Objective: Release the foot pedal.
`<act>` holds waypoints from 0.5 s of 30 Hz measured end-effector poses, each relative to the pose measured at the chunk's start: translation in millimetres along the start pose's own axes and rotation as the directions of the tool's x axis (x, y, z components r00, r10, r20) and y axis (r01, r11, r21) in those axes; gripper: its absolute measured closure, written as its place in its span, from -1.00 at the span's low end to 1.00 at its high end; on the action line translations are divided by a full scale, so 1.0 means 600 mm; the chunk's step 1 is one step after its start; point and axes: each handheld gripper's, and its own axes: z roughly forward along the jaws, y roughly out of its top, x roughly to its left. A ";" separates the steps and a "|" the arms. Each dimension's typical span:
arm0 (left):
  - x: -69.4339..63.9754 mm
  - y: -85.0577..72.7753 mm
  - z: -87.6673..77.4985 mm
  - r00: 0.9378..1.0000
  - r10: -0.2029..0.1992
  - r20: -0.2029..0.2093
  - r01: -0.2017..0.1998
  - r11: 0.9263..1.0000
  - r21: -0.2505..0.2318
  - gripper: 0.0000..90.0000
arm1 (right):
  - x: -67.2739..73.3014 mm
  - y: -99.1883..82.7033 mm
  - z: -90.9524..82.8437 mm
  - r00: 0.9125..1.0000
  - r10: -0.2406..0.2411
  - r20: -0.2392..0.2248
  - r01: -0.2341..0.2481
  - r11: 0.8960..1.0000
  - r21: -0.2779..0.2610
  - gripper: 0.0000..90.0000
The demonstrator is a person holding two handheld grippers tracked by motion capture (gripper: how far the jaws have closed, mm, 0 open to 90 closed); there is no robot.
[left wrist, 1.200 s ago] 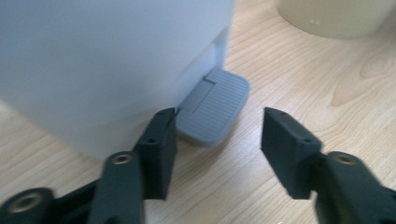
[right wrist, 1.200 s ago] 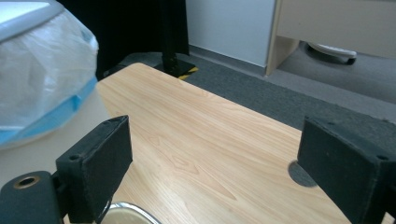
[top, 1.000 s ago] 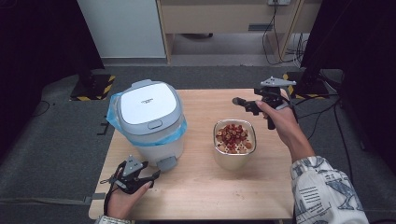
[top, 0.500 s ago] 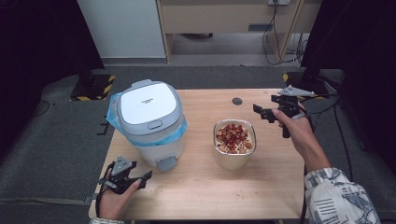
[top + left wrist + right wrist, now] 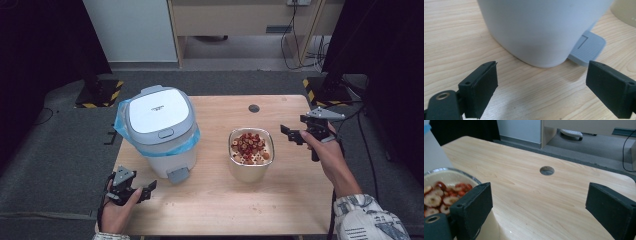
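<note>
Left gripper (image 5: pixel 131 187), jaws wide and empty, sits near-left, just beside the bin's (image 5: pixel 159 131) pedal (image 5: pixel 178 175). Right gripper (image 5: pixel 300 134), equally wide and empty, hovers right of the bowl (image 5: pixel 251 156). Risk: an off-centre pedal press may tip the bin toward the bowl.

high view overhead; gripper views low, close, sharing table (image 5: pixel 210 200).

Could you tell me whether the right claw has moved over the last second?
Yes. The right claw has drawn back toward the person and the table's right edge, away from the cable hole, now level with the bowl.
</note>
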 end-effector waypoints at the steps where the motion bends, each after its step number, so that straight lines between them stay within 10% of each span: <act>1: 0.001 0.000 0.000 1.000 0.000 -0.003 0.000 1.000 0.000 -0.79 | -0.001 -0.007 -0.002 1.000 -0.001 0.005 0.001 1.000 0.002 -0.84; 15: 0.007 -0.005 0.014 0.999 0.017 -0.033 -0.016 0.999 0.042 -0.79 | -0.006 -0.093 -0.011 1.000 0.013 0.026 -0.014 0.998 0.060 -0.83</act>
